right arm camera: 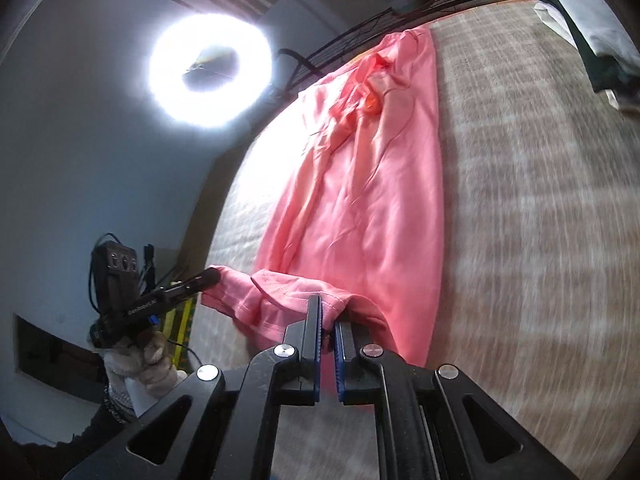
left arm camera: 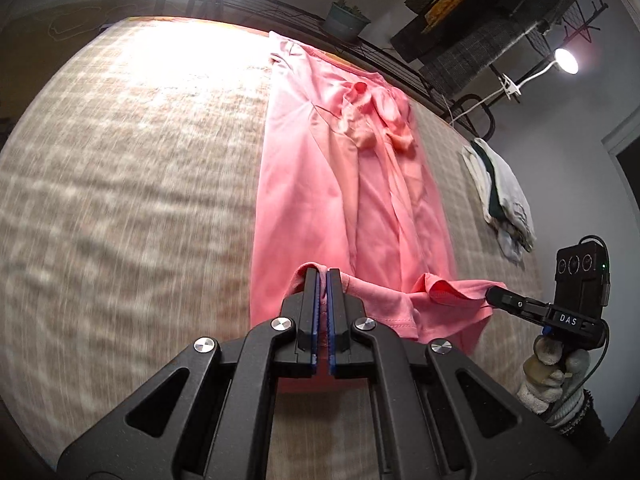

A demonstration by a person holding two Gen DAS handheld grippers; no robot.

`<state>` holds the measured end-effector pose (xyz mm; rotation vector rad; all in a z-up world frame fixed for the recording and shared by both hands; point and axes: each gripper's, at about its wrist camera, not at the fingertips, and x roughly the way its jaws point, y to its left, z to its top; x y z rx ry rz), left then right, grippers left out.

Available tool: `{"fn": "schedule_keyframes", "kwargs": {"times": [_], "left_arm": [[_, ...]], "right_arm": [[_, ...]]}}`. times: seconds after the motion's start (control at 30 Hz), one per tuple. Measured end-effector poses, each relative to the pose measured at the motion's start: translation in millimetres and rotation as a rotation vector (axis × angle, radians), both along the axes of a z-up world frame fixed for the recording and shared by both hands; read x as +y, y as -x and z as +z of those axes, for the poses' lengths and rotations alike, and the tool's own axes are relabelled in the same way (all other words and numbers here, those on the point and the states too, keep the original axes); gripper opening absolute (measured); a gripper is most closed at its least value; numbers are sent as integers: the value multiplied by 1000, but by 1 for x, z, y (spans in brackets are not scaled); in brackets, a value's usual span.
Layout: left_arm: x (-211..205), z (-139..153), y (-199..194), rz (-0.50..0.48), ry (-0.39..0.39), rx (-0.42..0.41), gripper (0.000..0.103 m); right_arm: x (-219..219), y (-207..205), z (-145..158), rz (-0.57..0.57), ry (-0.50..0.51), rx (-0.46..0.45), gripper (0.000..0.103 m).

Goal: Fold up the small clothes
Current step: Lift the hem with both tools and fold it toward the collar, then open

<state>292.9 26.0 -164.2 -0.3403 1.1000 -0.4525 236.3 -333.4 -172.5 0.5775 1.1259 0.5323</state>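
A pink garment [left arm camera: 320, 168] lies lengthwise on the checked beige tablecloth [left arm camera: 120, 184], folded into a long strip with bunched fabric near its far end. My left gripper [left arm camera: 323, 276] is shut on the near hem's left corner. My right gripper [left arm camera: 494, 294] shows at the right, shut on the hem's other corner. In the right wrist view the pink garment [right arm camera: 372, 184] runs away from my right gripper [right arm camera: 329, 312], which is shut on the hem, and my left gripper [right arm camera: 212, 276] pinches the other corner at the left. The hem is lifted off the cloth between them.
A pile of white and dark folded clothes [left arm camera: 500, 196] lies at the table's right side, also in the right wrist view [right arm camera: 592, 28]. A potted plant [left arm camera: 346, 20] and a metal rack stand behind the table. A ring light [right arm camera: 210, 76] and a clip lamp [left arm camera: 566, 60] shine.
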Motion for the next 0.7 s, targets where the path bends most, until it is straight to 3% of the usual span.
{"fn": "schedule_keyframes", "kwargs": {"times": [0.33,0.43,0.5,0.63,0.7], "left_arm": [[-10,-20,-27,16,-39,12,1],[-5,-22,-32,35,-41,26,4],[2,-16,-29,53,-40,3,11],[13,0,-12,36,-50,-41,15],[12,4,-2,-7,-37,-46,15]], "right_arm": [[-8,-29,-19,-14,58,50,3],[-9,-31,-20,-14,70,64,12],[-14,-26,-14,-20,58,59,35],[-29,-7,13,-7,67,-21,32],[-28,3,19,32,72,-45,25]]}}
